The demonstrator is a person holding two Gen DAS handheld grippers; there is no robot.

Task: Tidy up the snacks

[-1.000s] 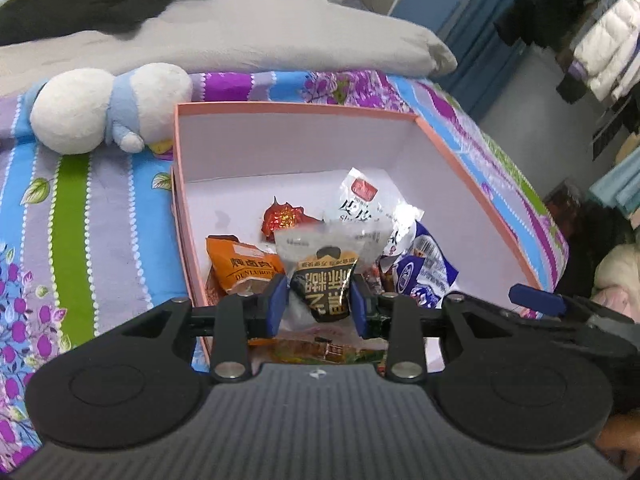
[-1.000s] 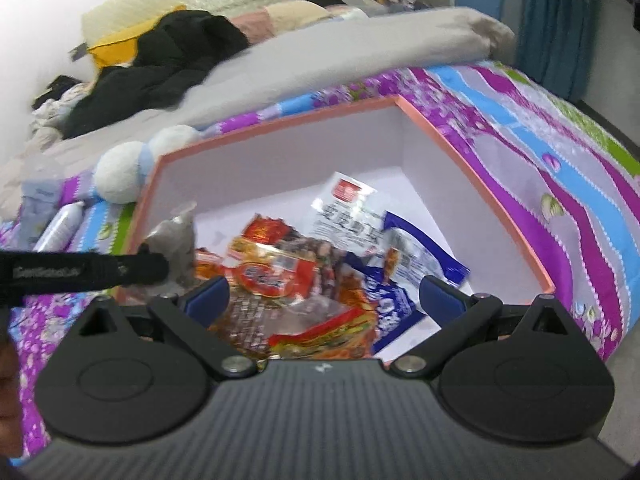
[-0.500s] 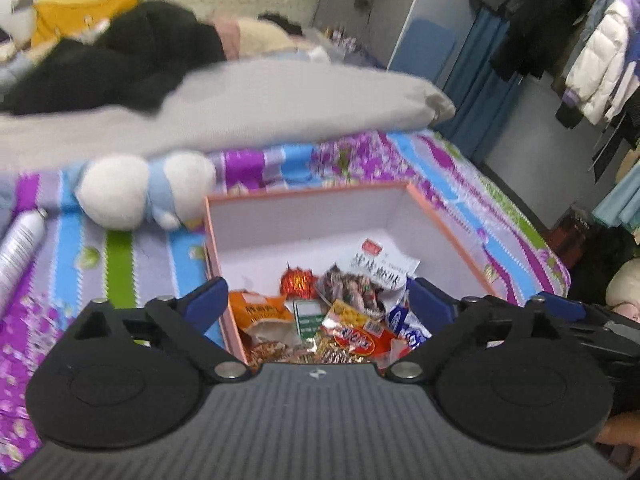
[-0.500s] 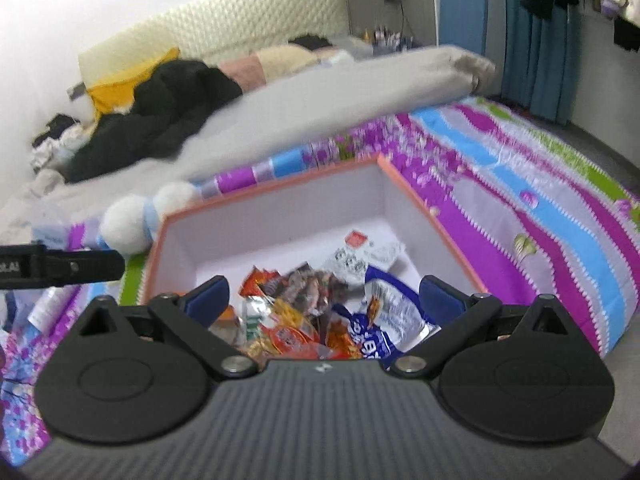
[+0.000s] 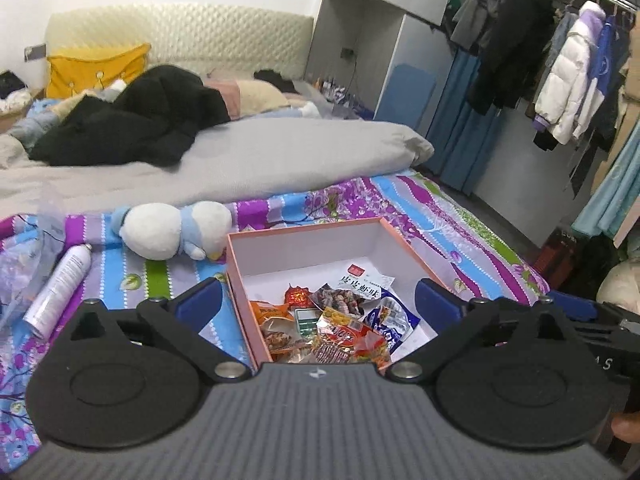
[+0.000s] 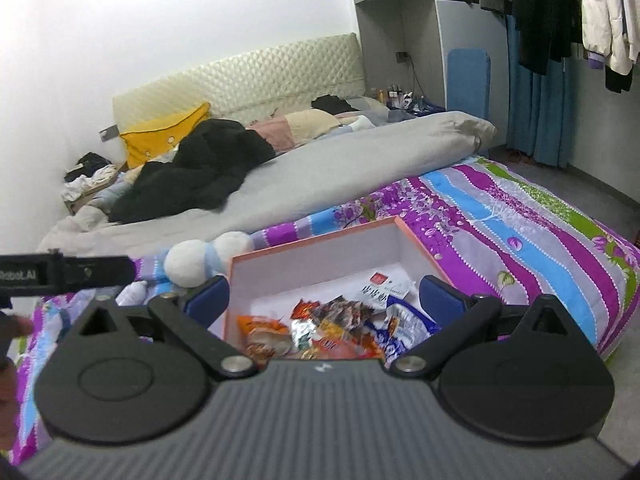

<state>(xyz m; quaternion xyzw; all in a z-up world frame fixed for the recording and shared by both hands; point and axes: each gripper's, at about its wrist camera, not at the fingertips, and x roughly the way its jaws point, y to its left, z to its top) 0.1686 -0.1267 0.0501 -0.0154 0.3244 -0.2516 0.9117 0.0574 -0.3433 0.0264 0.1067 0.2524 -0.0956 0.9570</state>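
- Since a second ago: left claw (image 5: 318, 300) has let go of the dark snack packet it was clamping and has pulled up and back; the box (image 5: 240, 276) now sits smaller, lower centre of its frame. Right claw (image 6: 324, 298) has also lifted away from the pile.
- Both claws now: fingers spread wide apart, nothing between them.
- Snack packets (image 5: 340, 328) lie heaped in the near end of the pink-rimmed box, on the striped bedspread (image 5: 460, 220). Far half of the box floor is bare.
- Relation for any next move: pile lies straight ahead and below both claws, centred between the fingers in each view. Neither claw is clearly nearer.
- Box long axis runs away from the cameras, toward upper frame.
- White printed packet (image 5: 362, 280) lies at the pile's far edge, long axis slanting toward the upper right; blue packet (image 5: 392, 320) at lower right.
- Judgement: no loose snacks visible outside the box; task looks near done.
- Plush toy (image 5: 172, 230) beside the box's far left corner; spray can (image 5: 58, 286) at left.
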